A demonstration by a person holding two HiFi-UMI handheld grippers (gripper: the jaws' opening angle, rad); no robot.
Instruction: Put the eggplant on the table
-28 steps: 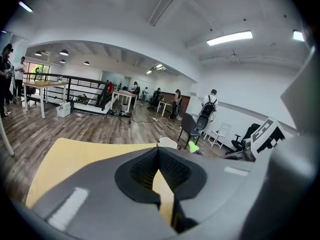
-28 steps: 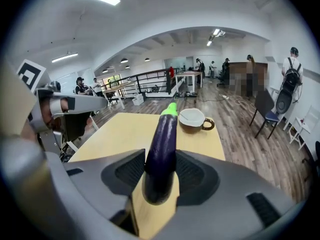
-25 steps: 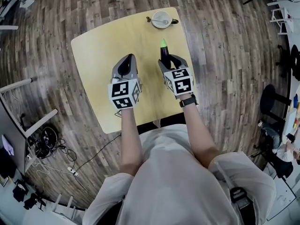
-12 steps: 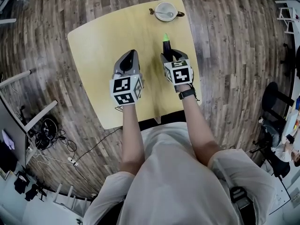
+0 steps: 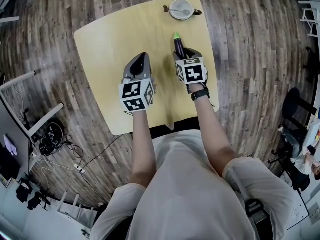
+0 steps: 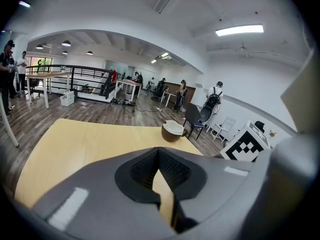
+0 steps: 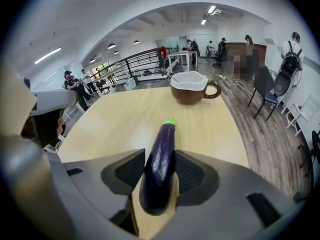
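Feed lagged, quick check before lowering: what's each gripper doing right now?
Left gripper: closed, empty.
Right gripper: closed on the glossy dark purple eggplant with green stem.

Cannot see the eggplant's [image 5: 177, 44] rear end in the head view: tucked under the right tool [image 5: 184, 54]. Cannot make out the cup's [image 5: 171, 9] contents by the bench's [image 5: 115, 44] far edge. Loses part of the near edge beneath arms [image 5: 140, 139]. Blurred beyond reading: far people [image 7: 240, 59], right gripper view.

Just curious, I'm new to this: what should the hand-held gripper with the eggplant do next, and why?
Probably lower it slightly: the right hand-held gripper clamps the eggplant over the table, and I cannot tell whether it rests there yet.
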